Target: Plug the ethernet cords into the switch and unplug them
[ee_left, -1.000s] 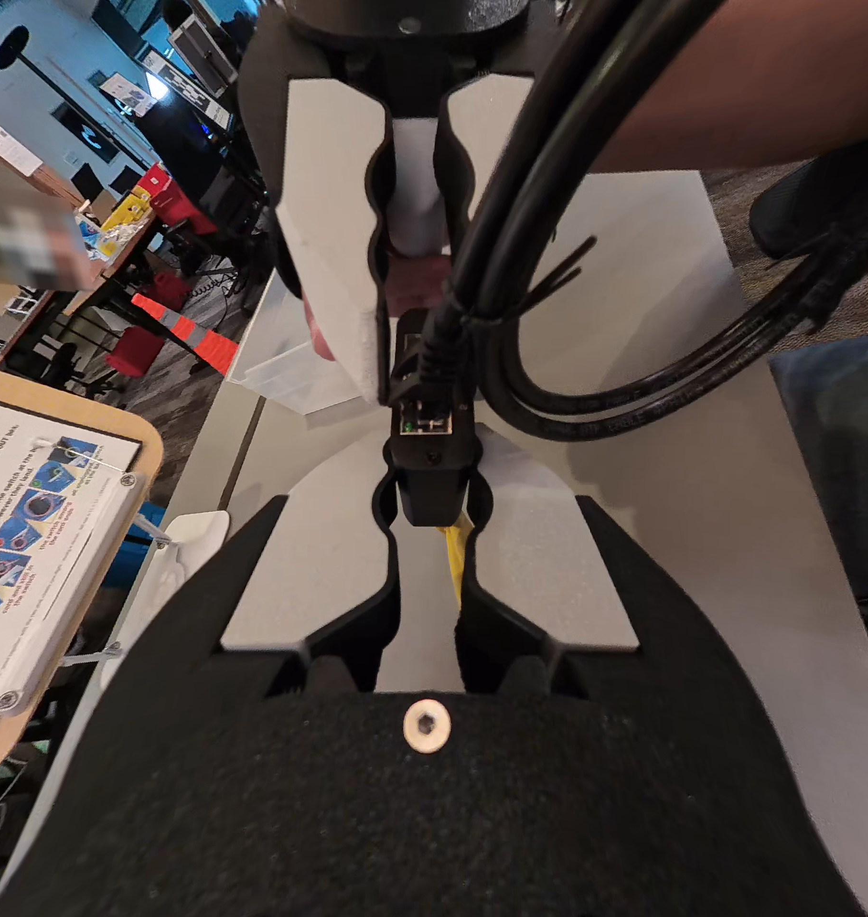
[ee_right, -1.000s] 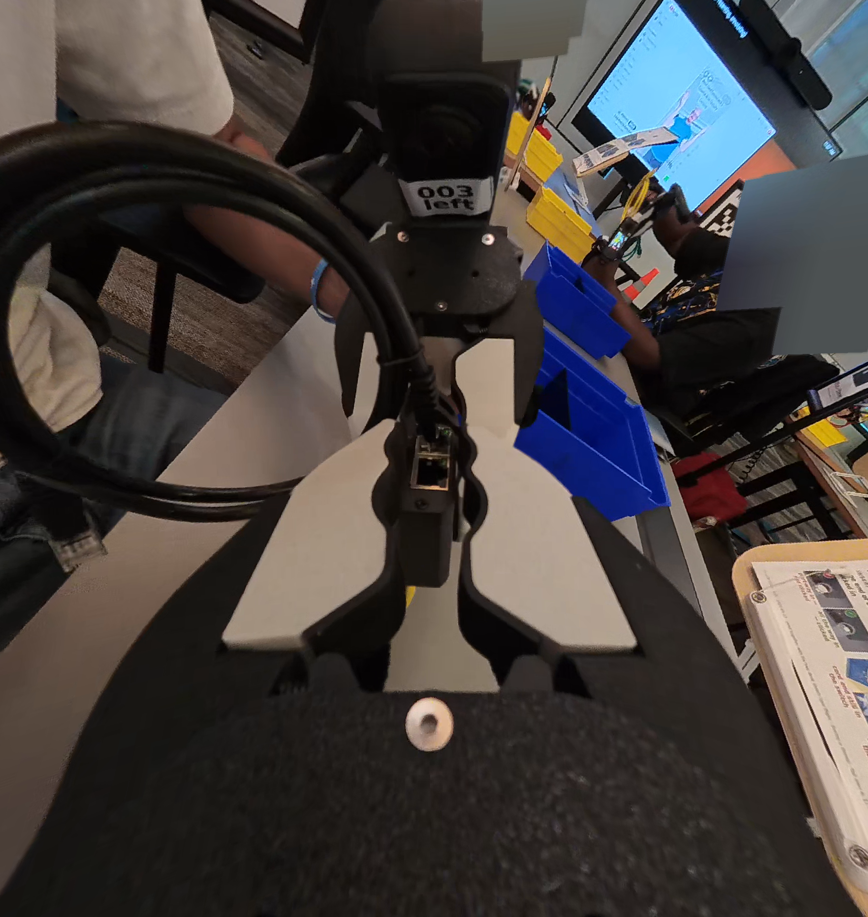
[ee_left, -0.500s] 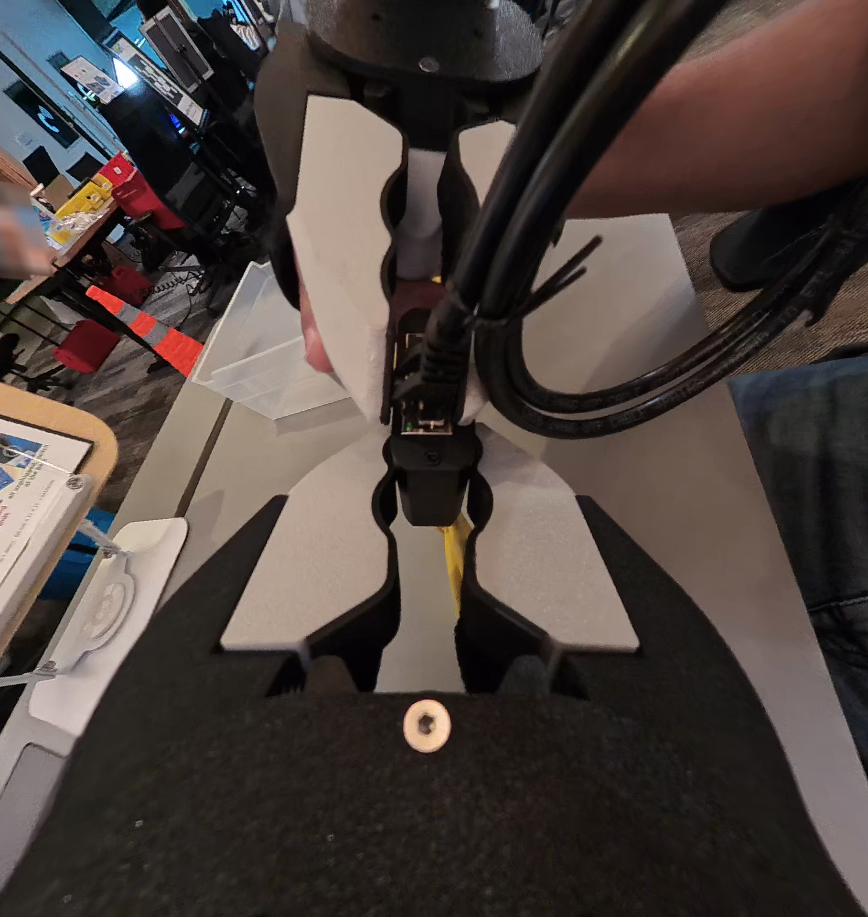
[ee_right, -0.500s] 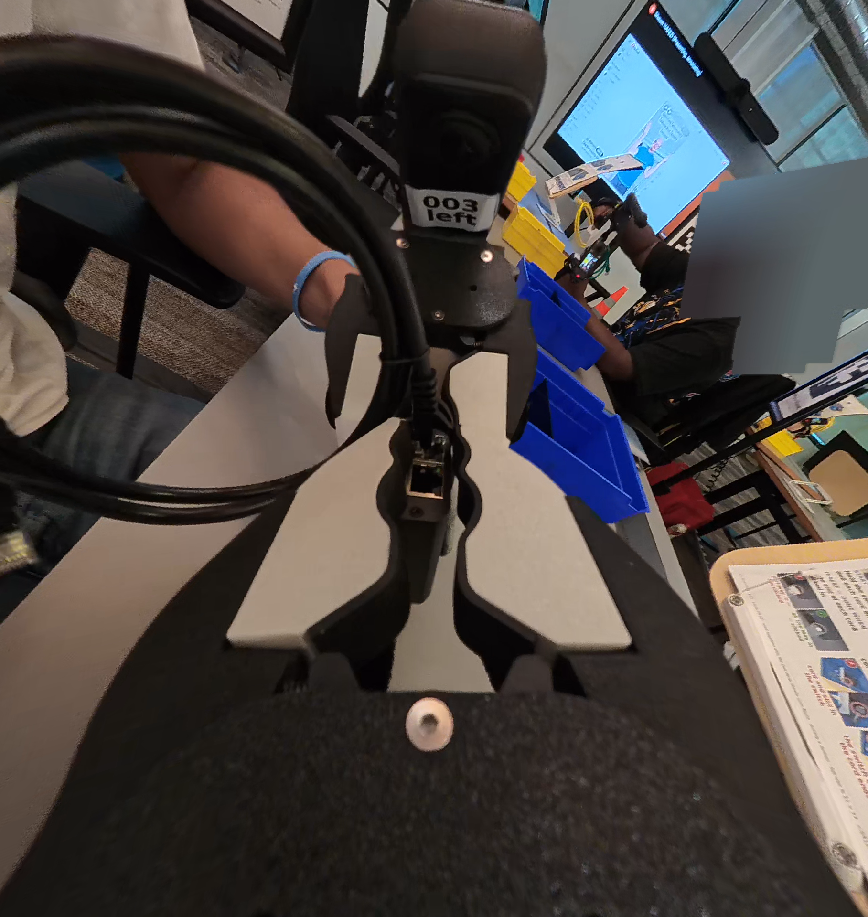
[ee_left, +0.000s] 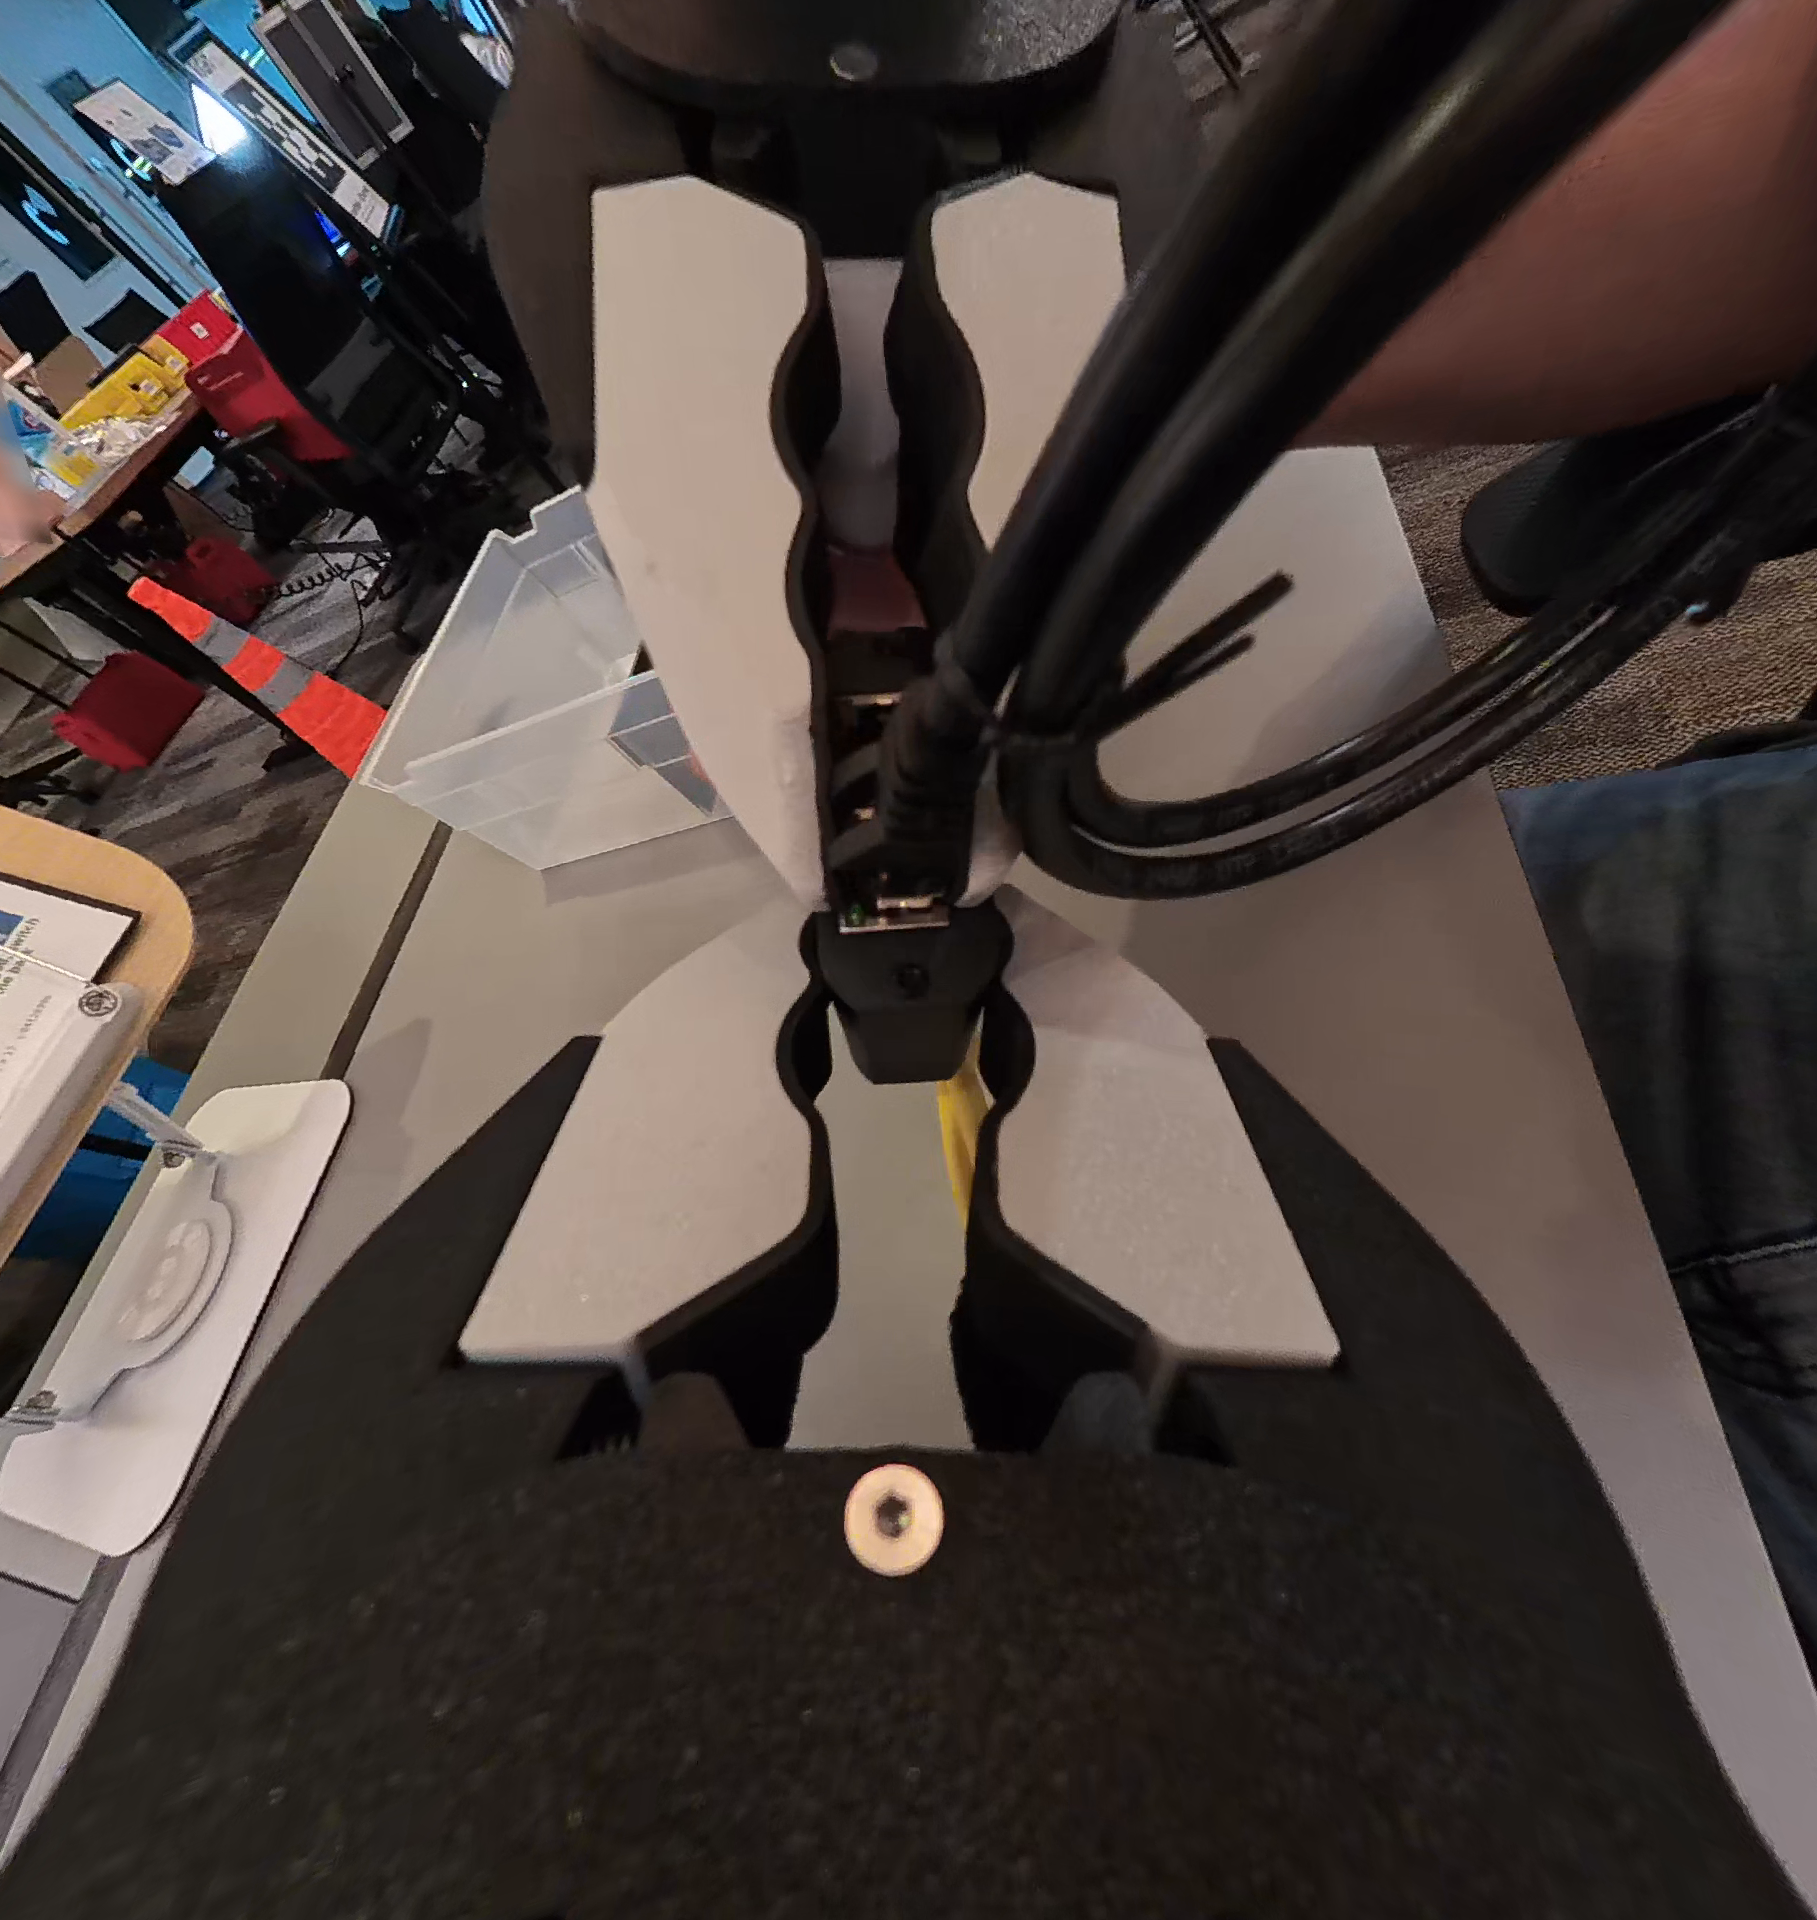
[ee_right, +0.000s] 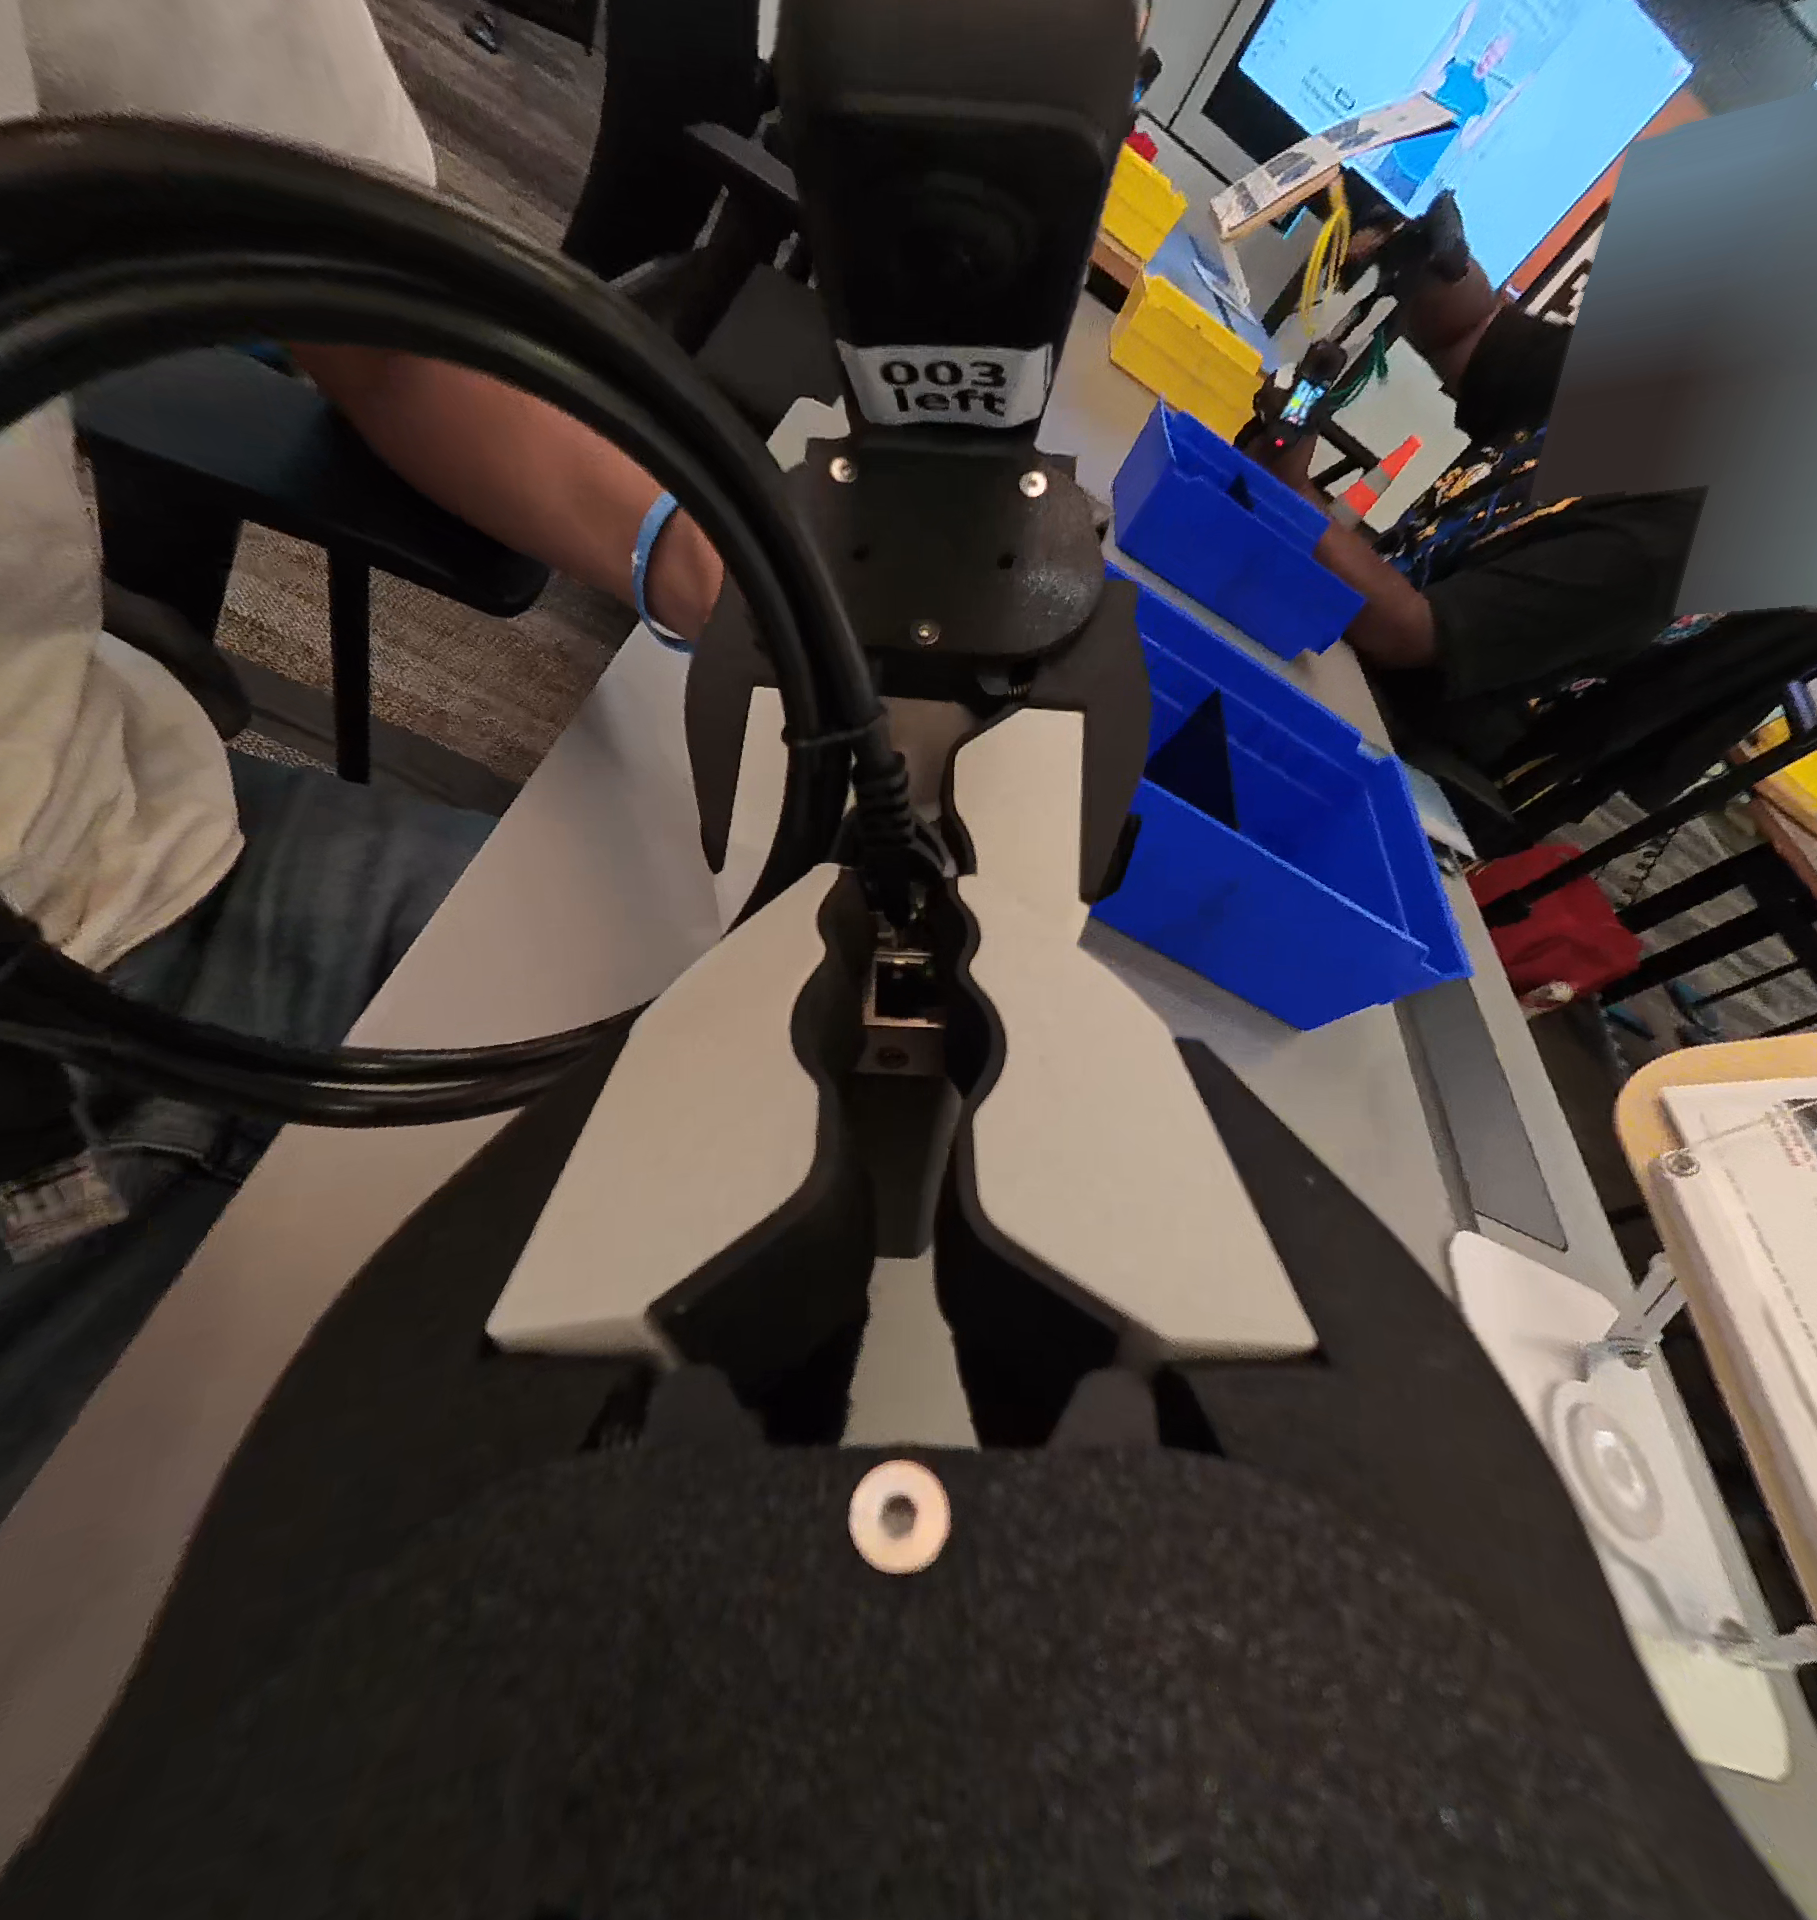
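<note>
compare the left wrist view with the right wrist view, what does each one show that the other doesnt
Only the left wrist view shows the clear plastic bin and a yellow cable under the black network switch. Only the right wrist view shows the blue plastic bins and a lit wall screen. Both show the switch, the black ethernet cord plugged into it, its coiled loops and the grey table.

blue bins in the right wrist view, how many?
2. The near blue bin sits on the table right of the left gripper; the far blue bin is behind it. More may be hidden.
</note>
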`<action>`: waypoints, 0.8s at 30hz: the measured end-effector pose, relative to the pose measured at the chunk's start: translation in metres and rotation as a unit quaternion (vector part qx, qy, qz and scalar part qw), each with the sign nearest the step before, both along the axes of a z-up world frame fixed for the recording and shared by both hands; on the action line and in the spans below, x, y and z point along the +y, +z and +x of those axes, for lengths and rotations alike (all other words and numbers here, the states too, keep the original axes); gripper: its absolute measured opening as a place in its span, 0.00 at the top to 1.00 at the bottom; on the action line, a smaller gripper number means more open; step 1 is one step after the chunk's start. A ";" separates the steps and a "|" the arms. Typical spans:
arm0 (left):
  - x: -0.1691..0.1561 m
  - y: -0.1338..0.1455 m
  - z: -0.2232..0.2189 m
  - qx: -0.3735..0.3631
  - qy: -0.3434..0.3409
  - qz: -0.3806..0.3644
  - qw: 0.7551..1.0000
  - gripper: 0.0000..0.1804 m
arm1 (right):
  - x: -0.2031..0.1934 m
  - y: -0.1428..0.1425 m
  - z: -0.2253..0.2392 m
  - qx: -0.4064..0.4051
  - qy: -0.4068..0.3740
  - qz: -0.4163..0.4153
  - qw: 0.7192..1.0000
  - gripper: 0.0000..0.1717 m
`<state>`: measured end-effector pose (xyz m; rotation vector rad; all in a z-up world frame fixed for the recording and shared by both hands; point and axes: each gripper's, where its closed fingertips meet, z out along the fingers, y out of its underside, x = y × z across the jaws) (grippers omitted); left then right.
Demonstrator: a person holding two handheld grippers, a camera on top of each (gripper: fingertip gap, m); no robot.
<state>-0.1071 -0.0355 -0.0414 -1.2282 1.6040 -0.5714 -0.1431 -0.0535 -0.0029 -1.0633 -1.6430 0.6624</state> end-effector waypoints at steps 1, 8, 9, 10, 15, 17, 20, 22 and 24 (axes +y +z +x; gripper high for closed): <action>0.000 -0.001 0.000 0.002 0.001 -0.001 1.000 0.86 | 0.000 0.000 0.000 -0.001 0.000 -0.008 1.000 0.94; 0.000 0.002 0.002 -0.003 0.004 0.001 1.000 0.87 | -0.002 0.001 0.002 0.002 -0.001 -0.029 1.000 0.94; -0.001 0.003 0.002 0.000 0.001 0.001 1.000 0.87 | -0.002 0.004 0.001 0.012 -0.001 -0.040 0.999 0.94; 0.000 0.004 0.001 0.003 0.007 0.007 1.000 0.87 | -0.002 0.005 0.001 0.016 0.003 -0.051 0.999 0.93; 0.015 0.010 -0.005 0.015 0.056 0.074 0.996 0.87 | 0.006 0.013 0.002 0.026 -0.027 0.053 0.998 0.92; 0.026 0.008 -0.012 0.035 0.087 0.115 0.989 0.87 | 0.017 0.011 0.010 0.011 -0.063 0.072 0.995 0.88; 0.052 0.004 -0.024 0.070 0.159 0.173 0.969 0.87 | 0.046 0.012 0.036 -0.008 -0.141 0.044 0.989 0.83; 0.072 0.001 -0.033 0.103 0.223 0.214 0.945 0.87 | 0.069 0.019 0.054 0.000 -0.207 -0.008 0.978 0.83; 0.093 -0.002 -0.047 0.146 0.296 0.263 0.907 0.87 | 0.086 0.022 0.065 0.009 -0.271 -0.091 0.958 0.81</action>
